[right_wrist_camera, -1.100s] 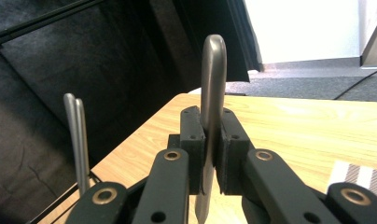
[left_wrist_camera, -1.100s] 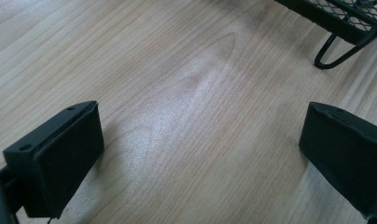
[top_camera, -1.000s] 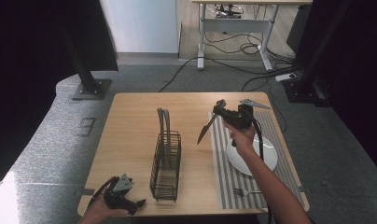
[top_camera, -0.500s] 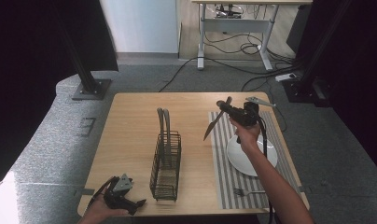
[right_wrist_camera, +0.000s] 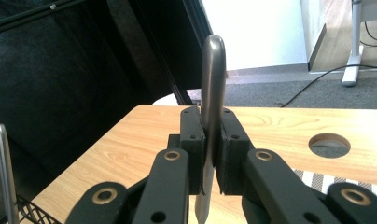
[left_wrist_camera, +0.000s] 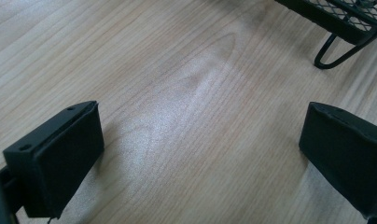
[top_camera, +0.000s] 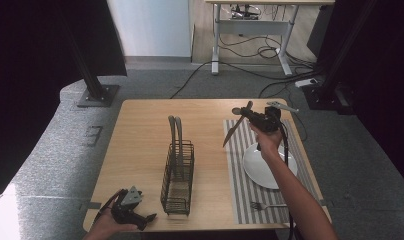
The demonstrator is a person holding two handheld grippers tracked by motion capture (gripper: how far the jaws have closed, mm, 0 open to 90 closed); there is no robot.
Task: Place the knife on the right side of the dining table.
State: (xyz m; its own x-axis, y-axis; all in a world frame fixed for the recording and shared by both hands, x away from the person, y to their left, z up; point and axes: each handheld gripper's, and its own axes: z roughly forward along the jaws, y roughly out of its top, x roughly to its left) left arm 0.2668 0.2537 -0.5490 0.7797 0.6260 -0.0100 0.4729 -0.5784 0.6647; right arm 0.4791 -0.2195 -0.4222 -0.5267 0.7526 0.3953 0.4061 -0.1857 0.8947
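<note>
- High view: we are holding a slim silver table knife (top_camera: 235,129) in the right gripper (top_camera: 251,116), lifted above the far end of the grey striped placemat (top_camera: 240,185), its blade slanting down toward the bare wood between the mat and the black wire cutlery caddy (top_camera: 178,177). Two grey utensil handles (top_camera: 174,131) are already standing in the caddy's far end. The left gripper (top_camera: 149,218) is resting at the near-left corner of the light wooden table (top_camera: 140,135), just beside the caddy. A round white plate (top_camera: 265,170) and a silver fork (top_camera: 267,205) are lying on the mat.
- Left gripper view: our jaws are standing wide apart over bare wood with nothing between them; a wire foot of the caddy (left_wrist_camera: 338,49) is showing at the upper right. Since this hand is not steadying the caddy, we are judging that a hard knock from the knife could shove or tip it.
- Right gripper view: the pads are clamping the knife (right_wrist_camera: 211,116) across its flat, the rounded handle end rising above them. We are judging the hold narrow on smooth metal, so the knife could pivot or slip out as we are swinging it across, and the blade tip could catch the caddy's (right_wrist_camera: 28,210) rim or the standing handles (right_wrist_camera: 2,158).
</note>
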